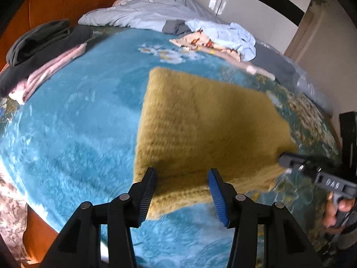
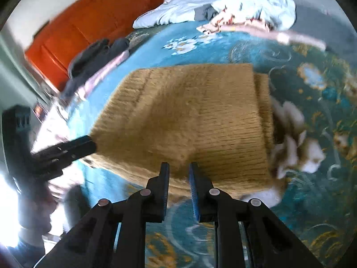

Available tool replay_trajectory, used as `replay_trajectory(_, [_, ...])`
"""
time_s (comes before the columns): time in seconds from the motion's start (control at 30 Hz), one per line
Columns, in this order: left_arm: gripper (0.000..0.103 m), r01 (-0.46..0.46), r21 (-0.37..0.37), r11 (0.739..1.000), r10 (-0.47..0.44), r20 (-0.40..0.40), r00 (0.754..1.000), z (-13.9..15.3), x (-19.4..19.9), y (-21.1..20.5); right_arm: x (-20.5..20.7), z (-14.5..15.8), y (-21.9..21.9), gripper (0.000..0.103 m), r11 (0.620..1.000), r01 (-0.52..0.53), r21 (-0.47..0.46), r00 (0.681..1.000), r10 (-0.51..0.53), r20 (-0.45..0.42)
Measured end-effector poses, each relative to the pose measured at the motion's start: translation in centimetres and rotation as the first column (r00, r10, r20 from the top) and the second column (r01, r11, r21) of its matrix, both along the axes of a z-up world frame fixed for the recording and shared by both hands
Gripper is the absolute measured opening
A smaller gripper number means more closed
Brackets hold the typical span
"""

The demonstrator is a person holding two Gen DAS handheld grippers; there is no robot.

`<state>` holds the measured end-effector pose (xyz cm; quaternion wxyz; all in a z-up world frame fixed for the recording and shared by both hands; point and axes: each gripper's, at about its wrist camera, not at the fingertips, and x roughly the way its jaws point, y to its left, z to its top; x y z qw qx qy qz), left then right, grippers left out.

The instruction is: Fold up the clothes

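A mustard-yellow knitted sweater [image 1: 200, 125] lies folded into a rough rectangle on the blue floral blanket [image 1: 73, 138] that covers the bed. The left gripper [image 1: 181, 192] hovers at the sweater's near edge with its jaws spread wide and nothing between them; the knit sits just ahead of and partly under its blue-padded fingers [image 1: 217, 197]. In the right wrist view the right gripper [image 2: 178, 187] also sits at the sweater's near edge, jaws parted by a narrow gap, not clamped on the cloth. Both views are blurred, so whether the fingers touch the knit cannot be told. Beyond the sweater, toward the orange headboard [image 1: 55, 0], lies a stack of dark and pink clothes [image 1: 42, 55]. To the sweater's far right is a heap of light blue and patterned clothes [image 1: 221, 40], beside a grey flowered pillow [image 1: 151, 2].
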<state>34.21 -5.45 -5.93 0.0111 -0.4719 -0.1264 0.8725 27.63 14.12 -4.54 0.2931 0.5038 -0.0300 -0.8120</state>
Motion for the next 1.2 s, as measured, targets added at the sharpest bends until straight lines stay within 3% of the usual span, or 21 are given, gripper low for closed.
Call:
replay_trajectory(0.2, [0.054,-0.021,-0.012,1.000,0.021,0.012,1.000,-1.9,0.0,-0.1,0.4,-1.2,0.0,0.019,1.000,0.012,-0.003,1.000,-0.012,0.007])
replay_trajectory(0.33, [0.054,-0.011,0.014,1.000,0.012,-0.010,1.000,-1.1,0.1,0.0,0.2,-1.3,-0.5,0.020,1.000,0.009,-0.003,1.000,-0.009,0.005])
replay_trajectory(0.4, [0.054,-0.003,0.042,0.999,0.005,-0.041,0.999,-0.2,0.6,-0.2,-0.2,-0.6,0.1,0.020,0.999,0.022,-0.050,0.999,-0.021,0.030])
replay_trajectory(0.43, [0.055,0.000,0.055,0.998,0.003,-0.052,0.999,0.3,0.9,-0.4,-0.4,-0.2,0.8,0.024,0.996,0.036,-0.084,0.999,-0.033,0.039])
replay_trajectory(0.47, [0.056,-0.002,0.062,0.998,0.005,-0.058,0.998,0.6,1.0,-0.7,-0.6,0.2,1.6,0.035,0.992,0.056,-0.111,0.998,-0.052,0.036])
replay_trajectory(0.53, [0.060,-0.012,0.070,0.998,0.017,-0.064,0.998,1.1,1.0,-1.5,-1.1,0.9,3.0,0.048,0.984,0.100,-0.146,0.995,-0.098,0.020])
replay_trajectory(0.67, [0.060,-0.072,0.098,0.993,0.075,-0.030,0.997,1.1,-0.1,-3.7,-2.5,0.4,6.1,0.049,0.965,0.199,-0.173,0.980,-0.192,0.056])
replay_trajectory(0.77, [0.066,-0.088,0.200,0.976,0.090,0.000,0.996,0.5,-1.4,-5.3,-3.6,-1.3,8.0,0.059,0.936,0.249,-0.247,0.965,-0.219,0.144])
replay_trajectory(0.87, [0.068,-0.118,0.304,0.945,0.108,0.050,0.993,-1.1,-3.4,-6.9,-4.8,-3.1,8.8,0.059,0.908,0.289,-0.304,0.949,-0.230,0.216])
replay_trajectory(1.03, [0.068,-0.183,0.486,0.854,0.127,0.146,0.981,-4.7,-6.2,-8.4,-7.1,-5.1,8.6,0.059,0.860,0.332,-0.386,0.924,-0.216,0.315])
replay_trajectory(1.2, [0.070,-0.159,0.489,0.857,0.088,0.166,0.982,-5.5,-8.2,-7.4,-8.9,-6.4,7.6,0.059,0.827,0.350,-0.441,0.908,-0.182,0.378])
